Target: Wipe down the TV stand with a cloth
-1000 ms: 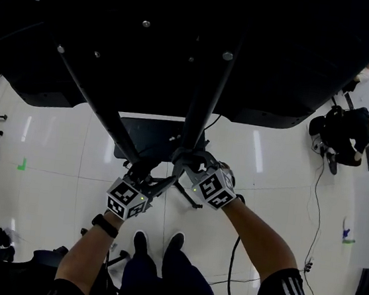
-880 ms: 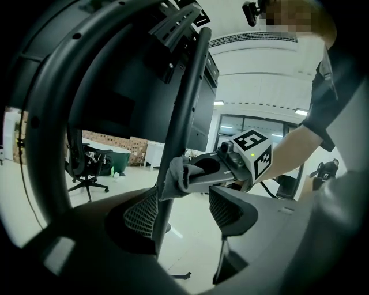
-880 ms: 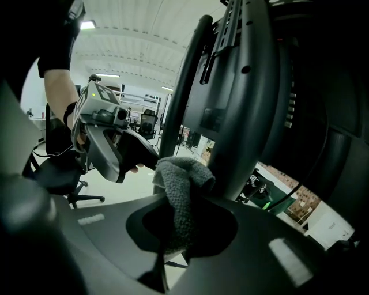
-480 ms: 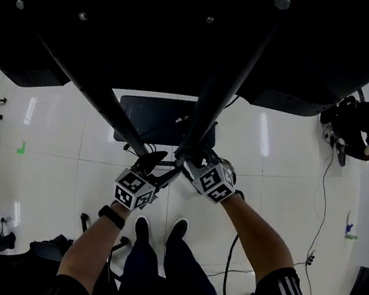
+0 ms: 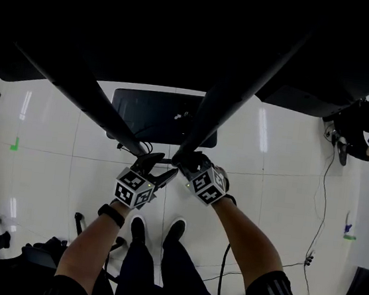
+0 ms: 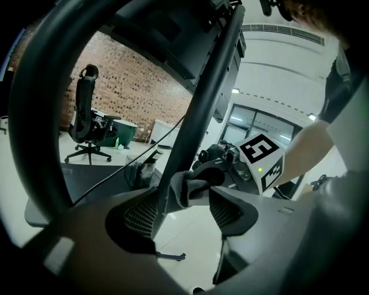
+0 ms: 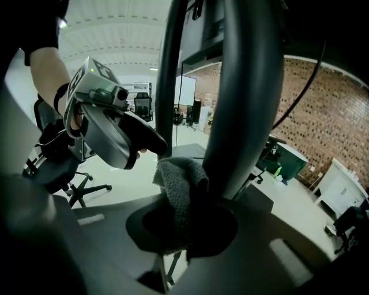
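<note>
Bright, open workroom, as I see it through the rig's cameras.
I look down on a glossy white tiled floor (image 5: 40, 179) that mirrors long strips of light, with a small green mark (image 5: 14, 145) at its left. A red-brown brick wall (image 6: 135, 86) runs behind a black swivel office chair (image 6: 85, 115). A low white cabinet (image 7: 337, 183) stands by the brick, under a white ribbed ceiling (image 7: 109, 34).

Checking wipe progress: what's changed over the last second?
Little. The right gripper, with the cloth, seems to have slid slightly along the stand pole, away from the base plate; the left gripper drew a bit closer to it. The head camera shifted too. Unchanged: right jaws shut on the cloth against the pole, left jaws apart and empty.
</note>
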A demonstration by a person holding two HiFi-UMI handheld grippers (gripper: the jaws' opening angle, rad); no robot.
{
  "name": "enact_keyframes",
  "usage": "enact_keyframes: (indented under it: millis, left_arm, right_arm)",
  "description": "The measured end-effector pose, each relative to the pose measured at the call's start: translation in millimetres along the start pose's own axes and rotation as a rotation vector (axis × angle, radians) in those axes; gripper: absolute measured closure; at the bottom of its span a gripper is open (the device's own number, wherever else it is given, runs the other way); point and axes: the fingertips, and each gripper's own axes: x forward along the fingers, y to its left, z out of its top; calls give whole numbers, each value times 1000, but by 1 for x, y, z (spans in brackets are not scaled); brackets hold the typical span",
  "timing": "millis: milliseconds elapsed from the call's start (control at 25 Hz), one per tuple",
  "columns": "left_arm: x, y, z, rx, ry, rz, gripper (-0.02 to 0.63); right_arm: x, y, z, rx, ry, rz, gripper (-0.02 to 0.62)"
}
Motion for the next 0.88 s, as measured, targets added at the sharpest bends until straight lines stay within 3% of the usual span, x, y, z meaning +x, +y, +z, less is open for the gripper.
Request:
enact_keyframes:
  millis: [400,720,880]
  left_arm:
    - [17,21,-33,-1,59,-11,305]
    - [-33,-15,-34,-28,21,-45,304]
    - [-74,-34,-28,16,4,-57,304]
  right_arm:
    - [40,3,-46,114,83,-24,557]
    - [-13,36,-8,302,-64,-56,556]
    - [-51,54,26,271,-140,-112,555]
